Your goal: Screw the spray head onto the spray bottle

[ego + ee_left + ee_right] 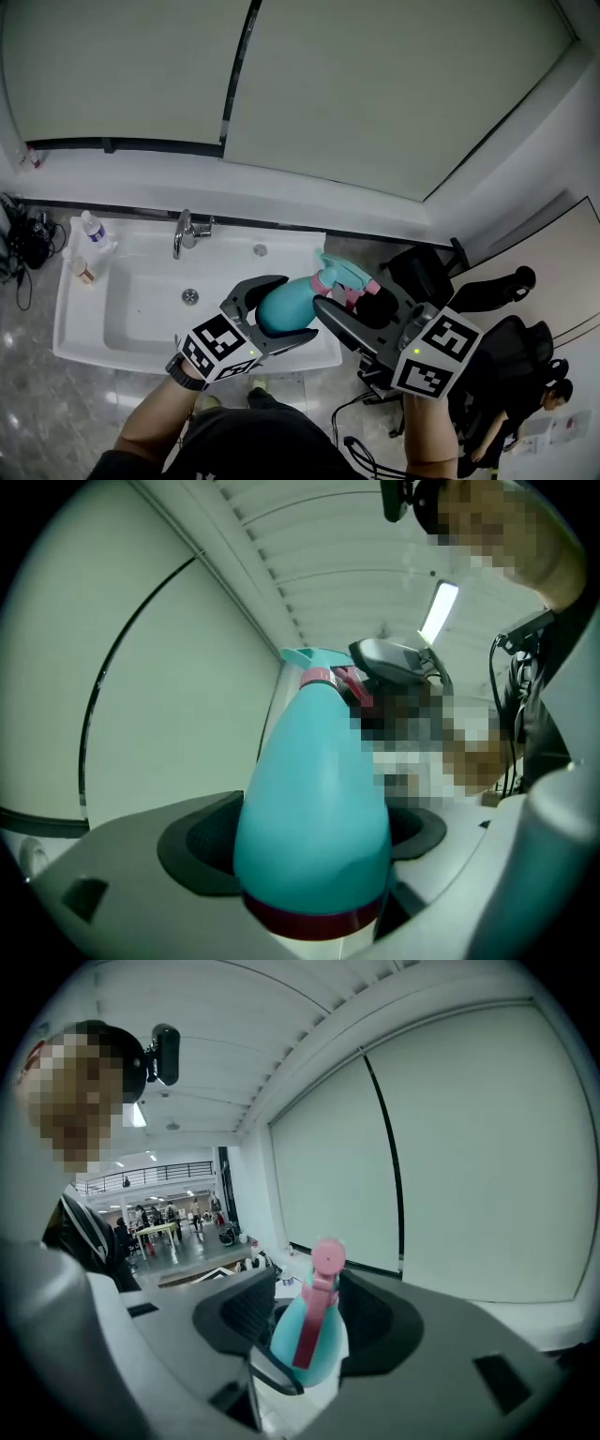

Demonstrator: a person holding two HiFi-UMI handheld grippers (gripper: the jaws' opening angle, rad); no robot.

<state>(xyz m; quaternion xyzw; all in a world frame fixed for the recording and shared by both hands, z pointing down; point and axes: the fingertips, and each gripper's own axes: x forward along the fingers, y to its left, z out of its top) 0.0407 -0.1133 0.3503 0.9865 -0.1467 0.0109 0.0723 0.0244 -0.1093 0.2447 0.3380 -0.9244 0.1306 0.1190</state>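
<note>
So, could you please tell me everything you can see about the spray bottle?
The spray bottle is teal, smooth, apparently plastic, with a rounded body narrowing to the neck and a dark red band near its base. It lies roughly level in the air over the front part of the sink. The left tool is clamped on its body. A teal spray head with a pink trigger sits on its neck, between the jaws of the right tool; whether they press it is unclear.

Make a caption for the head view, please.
Left tongs grip the teal spray bottle; right tongs surround its spray head.
</note>
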